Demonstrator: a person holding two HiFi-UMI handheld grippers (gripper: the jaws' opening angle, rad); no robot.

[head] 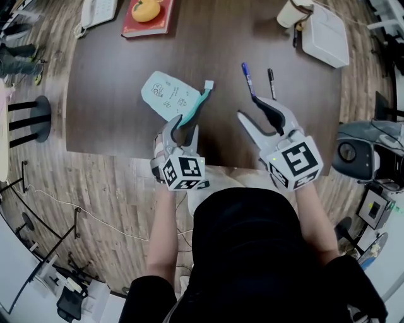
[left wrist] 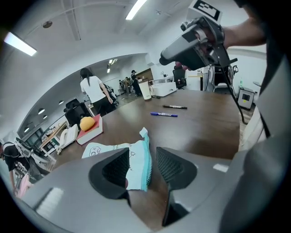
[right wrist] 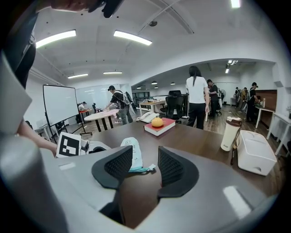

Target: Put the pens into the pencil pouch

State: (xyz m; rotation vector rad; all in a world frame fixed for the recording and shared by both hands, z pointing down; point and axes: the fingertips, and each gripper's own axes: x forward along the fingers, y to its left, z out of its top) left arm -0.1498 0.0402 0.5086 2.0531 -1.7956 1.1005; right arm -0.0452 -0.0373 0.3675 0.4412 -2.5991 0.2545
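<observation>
The mint-and-white pencil pouch (head: 169, 94) lies flat on the dark table (head: 113, 101), its teal zipper edge running toward a tab (head: 207, 84). My left gripper (head: 183, 117) is open, and the pouch's near corner (left wrist: 136, 168) lies between its jaws (left wrist: 143, 166). A blue pen (head: 247, 78) and a black pen (head: 271, 83) lie side by side to the right, also visible as the blue pen (left wrist: 163, 114) and black pen (left wrist: 175, 107). My right gripper (head: 248, 107) hangs open just short of the blue pen, nothing in it (right wrist: 145, 166).
At the table's back left, a red book carrying an orange fruit (head: 148, 15) sits next to a phone (head: 98, 11). A white box (head: 325, 35) and a tumbler (head: 291, 12) stand at the back right. People and desks fill the office behind.
</observation>
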